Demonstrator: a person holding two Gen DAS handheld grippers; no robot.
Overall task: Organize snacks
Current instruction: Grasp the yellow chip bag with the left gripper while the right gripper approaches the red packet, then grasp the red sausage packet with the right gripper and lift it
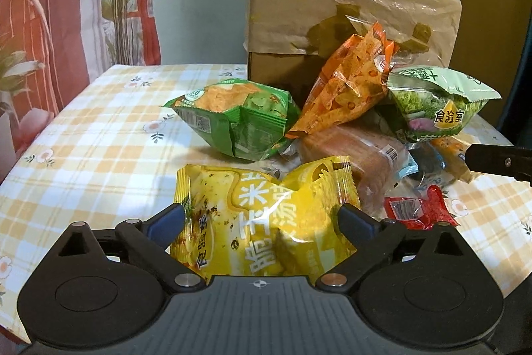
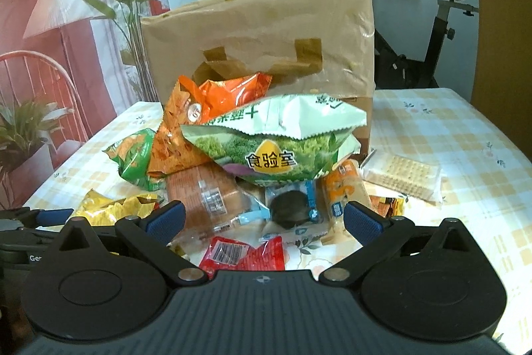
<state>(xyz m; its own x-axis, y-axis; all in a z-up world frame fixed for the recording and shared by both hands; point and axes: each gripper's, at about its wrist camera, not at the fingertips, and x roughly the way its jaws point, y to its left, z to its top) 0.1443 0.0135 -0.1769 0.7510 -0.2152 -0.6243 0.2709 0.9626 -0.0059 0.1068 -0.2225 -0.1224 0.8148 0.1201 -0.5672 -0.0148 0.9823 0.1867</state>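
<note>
A yellow snack bag lies on the checked tablecloth between the fingers of my left gripper. The jaws stand wide, with the pads at the bag's sides. Behind it are a green chip bag, an orange bag, a pale green bag and a bread packet. My right gripper is open, low over a red packet and a dark round snack, gripping nothing. A brown paper bag stands upright behind the pile.
A clear cracker packet lies to the right of the pile. A red chair and potted plants stand to the left of the table. An exercise bike stands behind it on the right.
</note>
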